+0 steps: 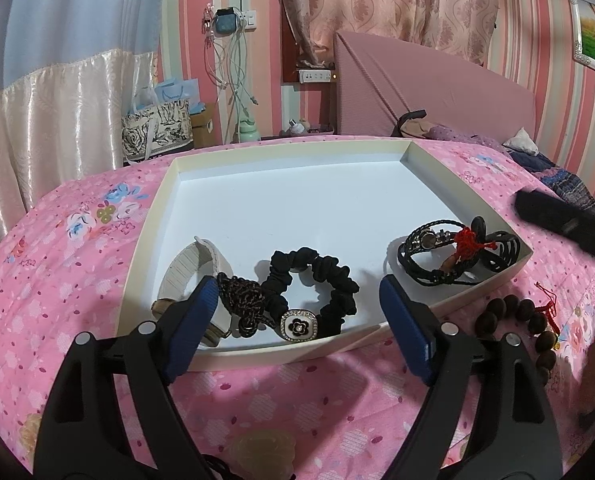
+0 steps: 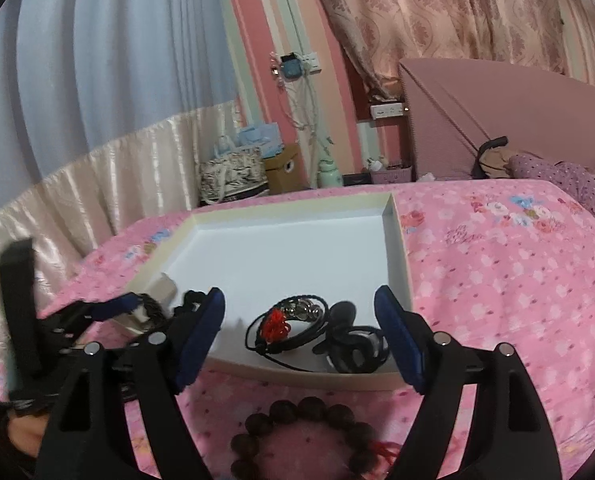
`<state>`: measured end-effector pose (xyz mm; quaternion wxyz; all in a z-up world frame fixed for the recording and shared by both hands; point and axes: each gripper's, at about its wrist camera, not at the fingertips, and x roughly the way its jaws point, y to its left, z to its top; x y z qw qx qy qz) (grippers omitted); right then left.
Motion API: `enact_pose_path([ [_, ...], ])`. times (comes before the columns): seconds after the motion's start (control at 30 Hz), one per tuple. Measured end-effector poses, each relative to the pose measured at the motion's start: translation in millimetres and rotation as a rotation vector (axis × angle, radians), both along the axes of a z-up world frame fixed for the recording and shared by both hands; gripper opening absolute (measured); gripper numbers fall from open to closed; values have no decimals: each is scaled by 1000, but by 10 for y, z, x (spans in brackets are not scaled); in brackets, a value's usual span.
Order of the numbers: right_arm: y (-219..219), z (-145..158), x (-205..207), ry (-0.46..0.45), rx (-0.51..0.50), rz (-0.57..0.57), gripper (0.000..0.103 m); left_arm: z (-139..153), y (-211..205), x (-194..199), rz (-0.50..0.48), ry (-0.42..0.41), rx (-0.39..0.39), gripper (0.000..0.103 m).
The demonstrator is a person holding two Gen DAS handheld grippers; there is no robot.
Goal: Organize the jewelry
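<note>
1. Left wrist view: my left tongs (image 1: 297,316) stand wide apart with nothing clamped, hovering just over the near edge of the white tray (image 1: 289,150) on the pink bed.
2. Straight ahead between those pads lies the black scrunchie (image 1: 329,280) with its flower charm. A white band (image 1: 193,268) and a dark braided cord (image 1: 243,294) sit by the left pad.
3. Ahead and to the right, in the tray's near right corner, a tangle of black cord bracelets (image 1: 457,252) with a red knot rests.
4. Right wrist view: my right tongs (image 2: 299,334) are also spread apart and empty, poised over the same corner of the tray.
5. Just below and nearer than the right tongs, on the bedspread outside the tray, lies the wooden bead bracelet (image 2: 309,420). It is the one piece not yet put away.
6. I judge the step in hand is fetching that bracelet. The right tongs need to dip back and down, straddle one side of the bead loop, close on it, then carry it over the tray wall.
</note>
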<state>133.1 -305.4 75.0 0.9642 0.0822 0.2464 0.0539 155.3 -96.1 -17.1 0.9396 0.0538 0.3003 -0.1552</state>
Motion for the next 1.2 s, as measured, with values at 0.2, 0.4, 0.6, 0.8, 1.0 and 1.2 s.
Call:
enact_pose_path([
  [0.2, -517, 317, -426, -56, -63, -180, 83, 21, 4, -8, 15, -6, 8, 82],
  [0.4, -827, 112, -644, 76, -85, -234, 82, 479, 362, -108, 80, -47, -87, 83],
  [0.6, -856, -228, -690, 171, -53, -157, 50, 1031, 967, -302, 164, -137, -131, 98],
  [0.8, -583, -465, -549, 236, -82, -63, 49, 719, 1348, -519, 156, -106, -68, 98],
  [1.0, -308, -672, -370, 337, -199, -35, 43, 208, 1655, -446, 231, 34, 30, 97],
  [1.2, -106, -691, -270, 346, -274, -2, 36, 5, 1747, -403, 200, 100, 4, 98],
])
